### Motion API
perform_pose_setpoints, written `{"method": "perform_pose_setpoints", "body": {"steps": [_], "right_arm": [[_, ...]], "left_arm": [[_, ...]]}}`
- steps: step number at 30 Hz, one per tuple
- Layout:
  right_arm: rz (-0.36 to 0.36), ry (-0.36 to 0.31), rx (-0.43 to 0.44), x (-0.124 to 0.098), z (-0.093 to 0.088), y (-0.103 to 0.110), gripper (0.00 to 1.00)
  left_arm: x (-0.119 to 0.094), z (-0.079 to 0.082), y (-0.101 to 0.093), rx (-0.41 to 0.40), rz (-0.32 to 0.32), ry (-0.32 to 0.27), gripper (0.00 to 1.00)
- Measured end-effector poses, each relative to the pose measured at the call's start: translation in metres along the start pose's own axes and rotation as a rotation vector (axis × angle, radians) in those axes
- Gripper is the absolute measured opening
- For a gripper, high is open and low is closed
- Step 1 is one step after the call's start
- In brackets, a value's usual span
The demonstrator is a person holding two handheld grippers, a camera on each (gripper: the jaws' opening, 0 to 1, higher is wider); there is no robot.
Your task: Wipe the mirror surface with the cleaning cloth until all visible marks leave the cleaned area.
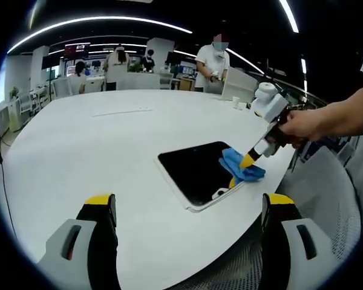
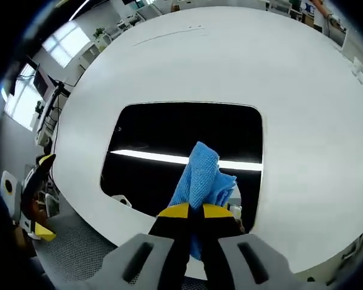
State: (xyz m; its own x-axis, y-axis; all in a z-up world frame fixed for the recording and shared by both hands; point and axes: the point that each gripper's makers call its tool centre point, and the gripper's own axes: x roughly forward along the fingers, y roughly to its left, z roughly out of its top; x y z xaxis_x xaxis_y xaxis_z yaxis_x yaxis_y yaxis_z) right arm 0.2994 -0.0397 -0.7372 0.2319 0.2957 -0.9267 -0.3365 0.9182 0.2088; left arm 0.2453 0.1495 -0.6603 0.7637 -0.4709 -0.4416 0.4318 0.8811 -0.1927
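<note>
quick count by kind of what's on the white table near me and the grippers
mirror: 1
blue cloth: 1
grippers: 2, the left gripper and the right gripper
white table: 1
total: 5

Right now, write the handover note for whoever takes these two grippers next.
Right gripper: shut on the blue cleaning cloth, cloth pressed on the mirror near its table-edge side.
Left gripper: open, empty, held off the near edge of the white table, away from the mirror.
Mirror lies flat on the table, reflecting a ceiling light strip.
Done: cloth is in contact with the glass.
Left: wipe the whole mirror; marks are too faint to judge from here.
</note>
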Motion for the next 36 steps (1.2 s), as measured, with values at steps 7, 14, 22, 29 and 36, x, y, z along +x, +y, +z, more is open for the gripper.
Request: {"method": "perform_pose_setpoints", "body": {"steps": [7, 14, 22, 29, 36], "right_arm": [[0.025, 0.007, -0.055, 0.009, 0.005, 0.028, 0.0], [0.031, -0.001, -0.072, 0.013, 0.009, 0.042, 0.0], [0.042, 0.002, -0.109, 0.019, 0.014, 0.059, 0.0], [0.047, 0.003, -0.122, 0.021, 0.016, 0.072, 0.0], [0.049, 0.001, -0.161, 0.024, 0.019, 0.084, 0.0]], "left_arm": [[0.0, -0.001, -0.001, 0.005, -0.003, 0.007, 0.99], [0.0, -0.001, -0.001, 0.007, -0.003, 0.008, 0.99], [0.0, -0.001, -0.002, 0.006, -0.005, 0.01, 0.99], [0.0, -0.002, 0.001, -0.001, 0.005, 0.005, 0.99], [0.0, -0.001, 0.0, 0.004, -0.003, 0.007, 0.99]]}}
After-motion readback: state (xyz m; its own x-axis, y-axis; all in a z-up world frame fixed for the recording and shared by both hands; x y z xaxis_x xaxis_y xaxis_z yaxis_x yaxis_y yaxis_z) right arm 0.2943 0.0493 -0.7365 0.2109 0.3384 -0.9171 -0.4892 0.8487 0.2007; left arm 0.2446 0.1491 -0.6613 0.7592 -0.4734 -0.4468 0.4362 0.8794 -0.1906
